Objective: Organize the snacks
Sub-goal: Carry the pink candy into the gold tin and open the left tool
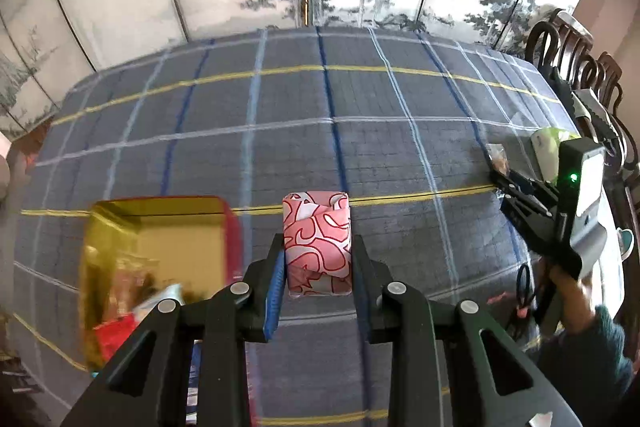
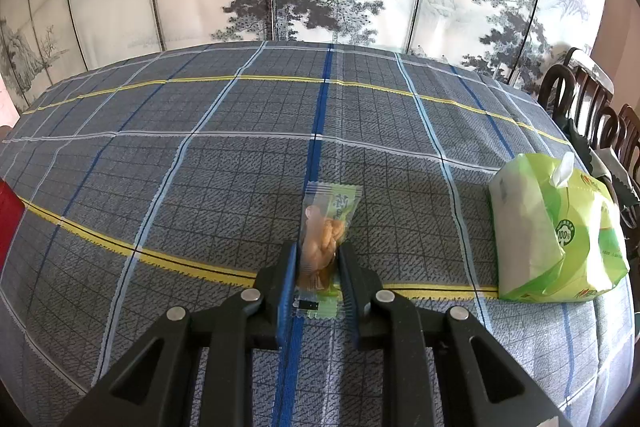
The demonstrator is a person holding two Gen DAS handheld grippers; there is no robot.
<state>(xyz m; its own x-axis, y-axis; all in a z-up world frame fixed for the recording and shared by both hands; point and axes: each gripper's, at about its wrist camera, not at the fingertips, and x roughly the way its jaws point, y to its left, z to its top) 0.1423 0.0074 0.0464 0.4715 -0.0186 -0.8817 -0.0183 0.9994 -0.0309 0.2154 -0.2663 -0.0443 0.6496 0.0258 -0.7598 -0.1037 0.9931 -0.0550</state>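
1. The left gripper point(image 1: 318, 259) is clamped on a pink patterned snack packet point(image 1: 317, 243), held above the checked tablecloth point(image 1: 280, 131), just right of the gold tin point(image 1: 160, 227).
2. The right gripper point(image 2: 318, 267) pinches a clear snack packet point(image 2: 326, 231) lying on the cloth, left of the green tissue pack point(image 2: 560, 235) and well right of the tin.
3. The tin holds other wrapped snacks, blurred.

Green-and-white soft plastic tissue pack point(image 2: 560, 239) — round seal reads "100%"; other print too small. Clear-and-green snack packet point(image 2: 326, 227) — green characters on label, illegible.
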